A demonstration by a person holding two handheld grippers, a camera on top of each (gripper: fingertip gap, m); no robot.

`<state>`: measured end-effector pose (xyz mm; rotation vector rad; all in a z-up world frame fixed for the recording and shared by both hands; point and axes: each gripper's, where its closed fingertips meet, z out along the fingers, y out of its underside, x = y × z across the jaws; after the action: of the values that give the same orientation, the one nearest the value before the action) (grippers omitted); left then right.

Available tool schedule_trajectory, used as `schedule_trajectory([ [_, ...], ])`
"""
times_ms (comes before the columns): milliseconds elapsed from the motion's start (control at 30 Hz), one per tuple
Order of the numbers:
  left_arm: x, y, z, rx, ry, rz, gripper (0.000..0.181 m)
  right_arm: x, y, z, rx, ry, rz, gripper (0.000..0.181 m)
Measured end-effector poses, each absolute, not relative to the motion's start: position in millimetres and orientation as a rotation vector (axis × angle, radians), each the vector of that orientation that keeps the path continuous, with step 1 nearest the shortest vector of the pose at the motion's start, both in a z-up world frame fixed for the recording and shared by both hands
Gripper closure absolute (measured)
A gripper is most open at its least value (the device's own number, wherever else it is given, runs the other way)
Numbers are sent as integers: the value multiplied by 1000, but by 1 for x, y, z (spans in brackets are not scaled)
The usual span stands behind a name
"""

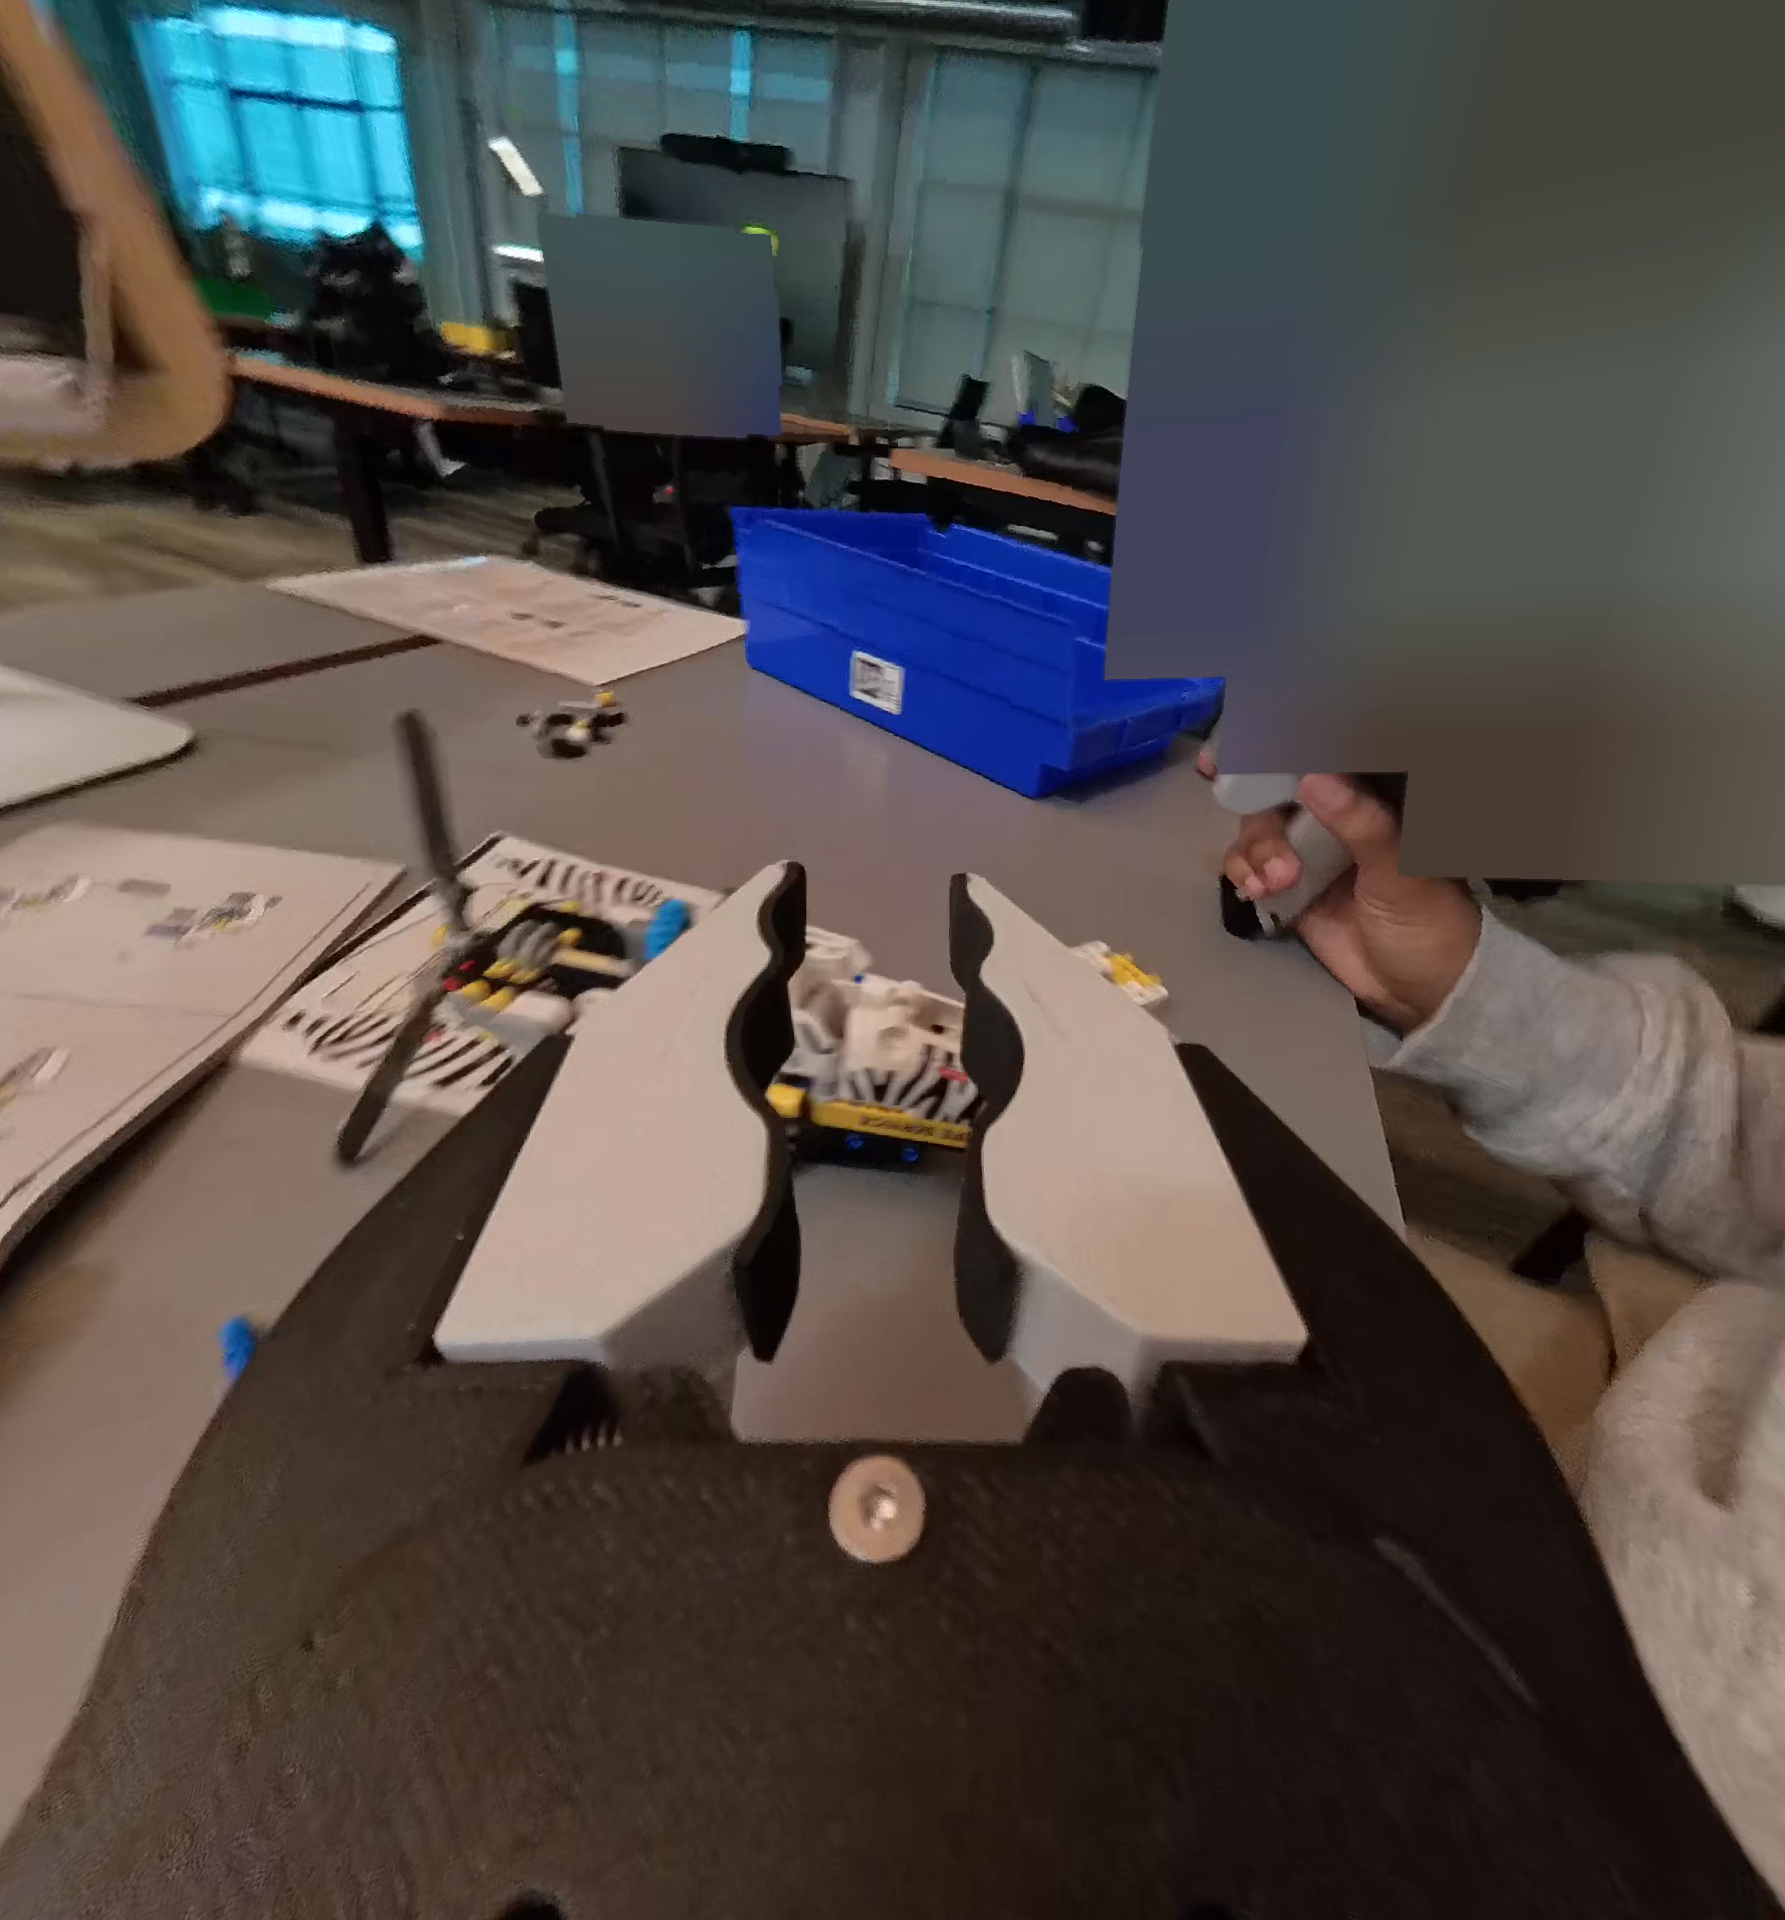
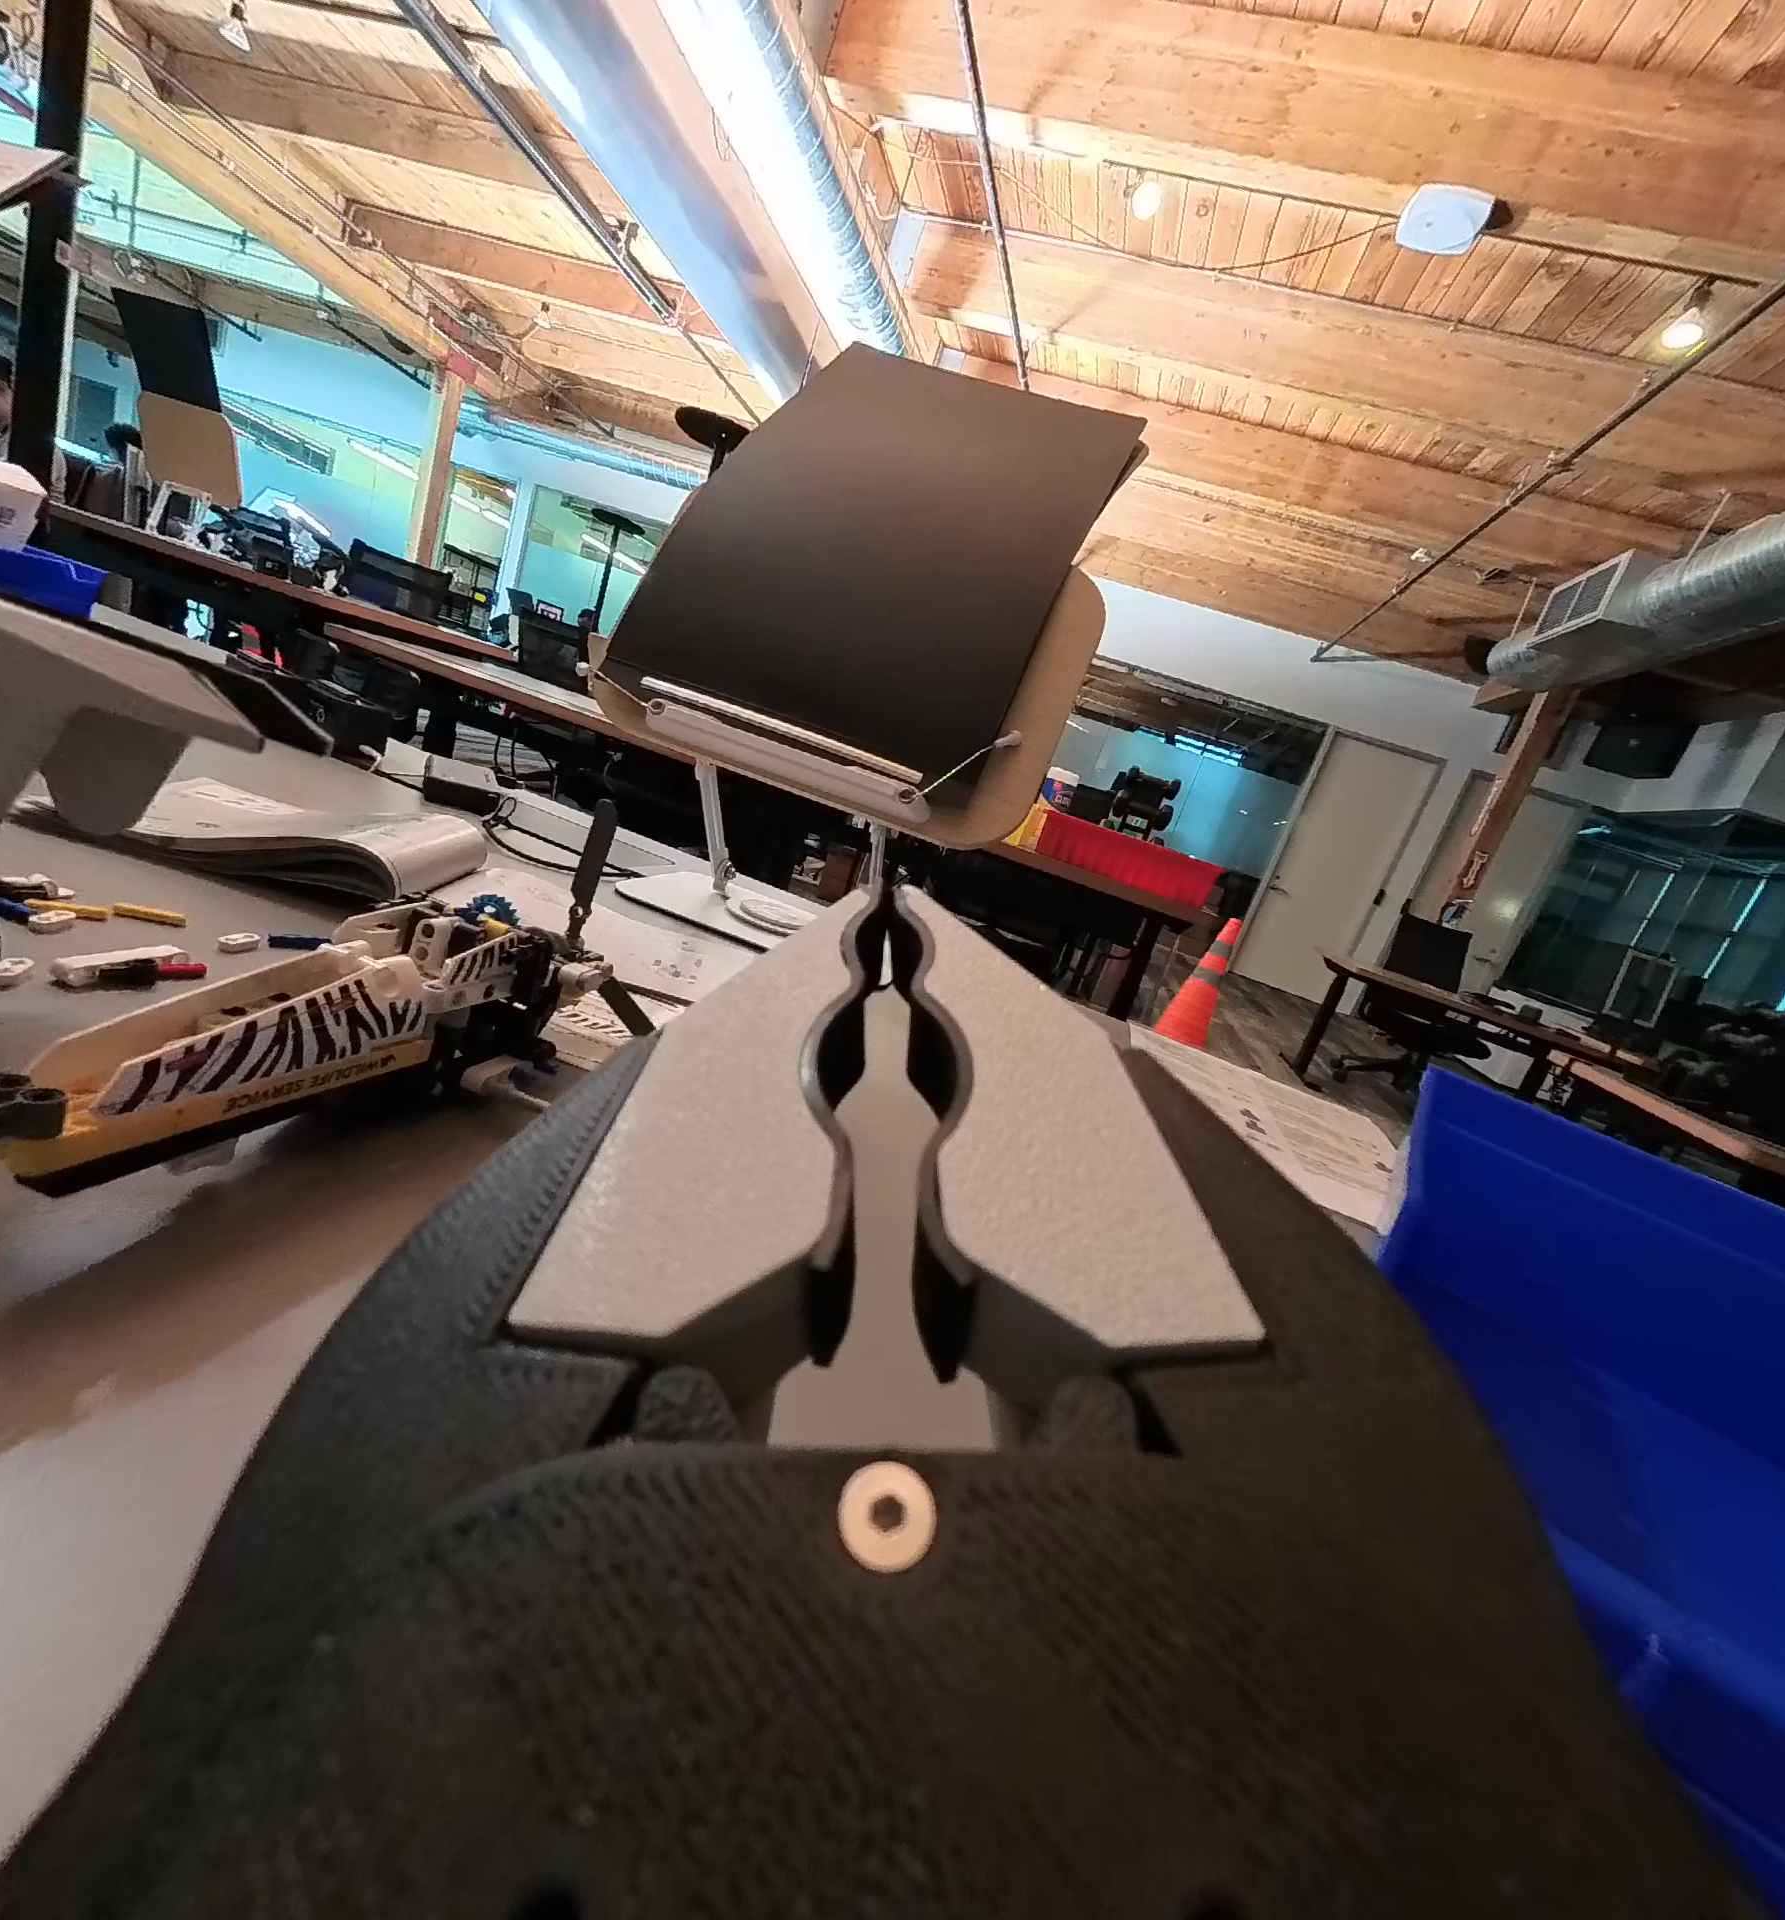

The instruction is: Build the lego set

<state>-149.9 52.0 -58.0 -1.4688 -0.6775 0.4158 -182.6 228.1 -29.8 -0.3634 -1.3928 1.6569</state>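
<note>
The lego model point(image 1: 883, 1075) is a long white and yellow body with zebra stripes and black rotor blades point(image 1: 420, 935). It lies on the grey table point(image 1: 846, 790). My left gripper point(image 1: 872, 904) is open and empty, and the model's body shows through the gap between its jaws. In the right wrist view the model point(image 2: 275, 1049) lies to the left, with the left gripper point(image 2: 88, 707) hovering above and behind it. My right gripper point(image 2: 883, 914) is shut with nothing between its tips, to the right of the model and pointing upward.
A blue bin point(image 1: 919, 644) stands at the back right and is close on the right in the right wrist view point(image 2: 1646, 1351). Instruction booklets point(image 1: 88, 987), a zebra sticker sheet point(image 1: 389, 1029), loose pieces point(image 2: 67, 935) and a book stand point(image 2: 867, 623) are around. A hand point(image 1: 1355, 904) grips a grey handle. Across from one pair of fingers to the other is roughly 20 cm.
</note>
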Motion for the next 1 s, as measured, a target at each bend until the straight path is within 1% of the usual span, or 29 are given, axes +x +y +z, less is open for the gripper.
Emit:
schedule_trajectory([
  [100,-165,6,-44,-1257,-851,333,159,-183,229,-29,-368,-1391,1664,181],
  [167,-171,-33,-40,-1159,-993,297,181,-182,229,-29,-367,-1383,1675,181],
  [233,-174,-67,-58,-1241,-1179,331,181,-182,230,-28,-365,-1377,1684,181],
  [333,-161,-85,-71,-1426,-1258,327,180,-181,230,-28,-360,-1374,1689,181],
  [433,-145,-79,-80,-1579,-1239,255,174,-180,229,-28,-349,-1372,1685,181],
  [500,-129,-63,-94,-1737,-1169,166,175,-179,229,-27,-342,-1367,1680,181],
  [633,-99,-49,-144,-2172,-1043,134,174,-178,228,-28,-330,-1362,1669,181],
  [700,-105,-45,-156,-2208,-1071,197,167,-177,228,-28,-327,-1361,1665,181],
  [767,-110,-34,-156,-2161,-1083,155,164,-177,227,-28,-324,-1363,1662,181],
  [833,-112,-25,-154,-2121,-1074,104,155,-177,227,-28,-320,-1362,1661,181],
  [1000,-112,-33,-167,-2210,-1111,159,156,-176,228,-27,-316,-1356,1662,181],
])
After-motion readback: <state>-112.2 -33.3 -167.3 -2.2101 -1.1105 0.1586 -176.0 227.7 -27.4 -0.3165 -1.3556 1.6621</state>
